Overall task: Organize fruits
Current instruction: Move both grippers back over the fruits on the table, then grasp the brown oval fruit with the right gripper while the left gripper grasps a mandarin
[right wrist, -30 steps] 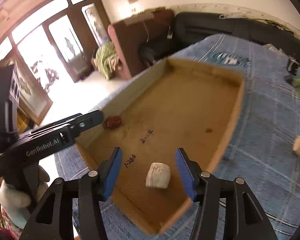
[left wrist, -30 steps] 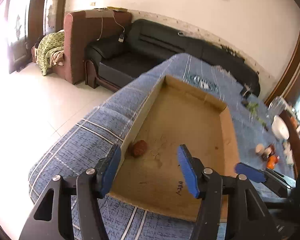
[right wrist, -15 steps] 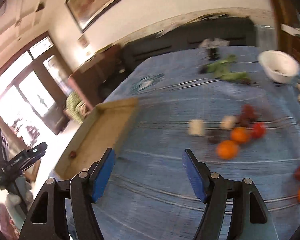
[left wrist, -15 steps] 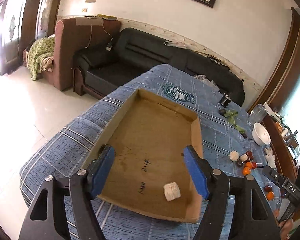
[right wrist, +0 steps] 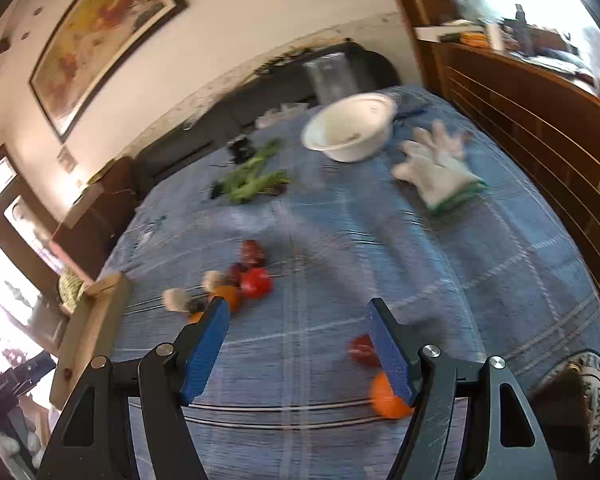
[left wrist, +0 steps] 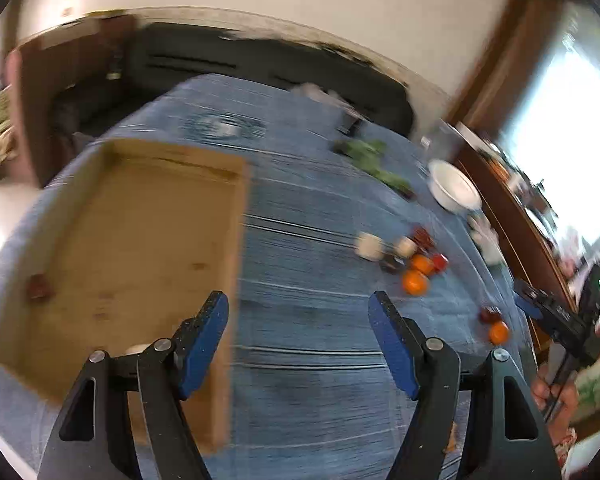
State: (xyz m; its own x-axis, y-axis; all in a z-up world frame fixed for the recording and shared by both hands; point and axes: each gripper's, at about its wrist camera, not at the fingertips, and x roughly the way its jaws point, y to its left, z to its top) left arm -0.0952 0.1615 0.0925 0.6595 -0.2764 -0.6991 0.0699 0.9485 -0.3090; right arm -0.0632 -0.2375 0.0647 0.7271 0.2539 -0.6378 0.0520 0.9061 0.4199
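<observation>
blurred orange (right wrist: 386, 400), red fruit (right wrist: 360, 350) beside

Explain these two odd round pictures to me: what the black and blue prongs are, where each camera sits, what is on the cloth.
Each picture comes from a fisheye camera on a hand-held claw; a person carries one in each hand. The blue prongs are its fingers. Left claw and right claw are both open and hold nothing. The left view looks over a cardboard tray on a blue cloth. The right view shows a cluster of loose fruit, a white bowl, greens and a glove. Two more fruits lie by the right claw's right finger. Both pictures are blurred.
</observation>
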